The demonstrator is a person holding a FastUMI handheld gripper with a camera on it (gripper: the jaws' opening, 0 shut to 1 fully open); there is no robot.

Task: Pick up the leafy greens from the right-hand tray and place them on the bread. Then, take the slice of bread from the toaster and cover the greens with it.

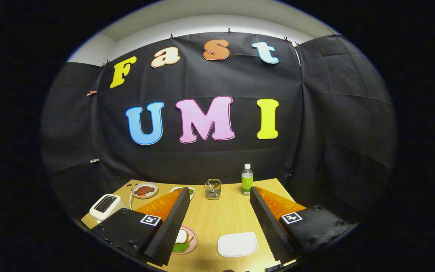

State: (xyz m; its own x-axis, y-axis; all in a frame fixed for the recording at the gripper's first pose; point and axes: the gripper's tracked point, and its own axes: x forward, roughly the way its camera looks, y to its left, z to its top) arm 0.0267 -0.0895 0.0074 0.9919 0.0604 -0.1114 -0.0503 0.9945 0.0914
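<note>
Your tongs (217,226) are wide open above the desk (217,219) and hold nothing. Between the fingers, near the desk's front edge, lies a white tray (237,244). By the left finger, a pink plate (185,240) carries bread (181,237) and greens (180,247). The toaster (106,206) stands at the left edge; I cannot tell if bread is inside.

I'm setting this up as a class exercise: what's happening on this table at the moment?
A hand-held gripper hovers above the wooden table, fingers open and holding nothing. Beside the left finger, a pink plate carries bread with greens at its edge. An empty white plate lies between the fingers. The toaster stands further left.
</note>
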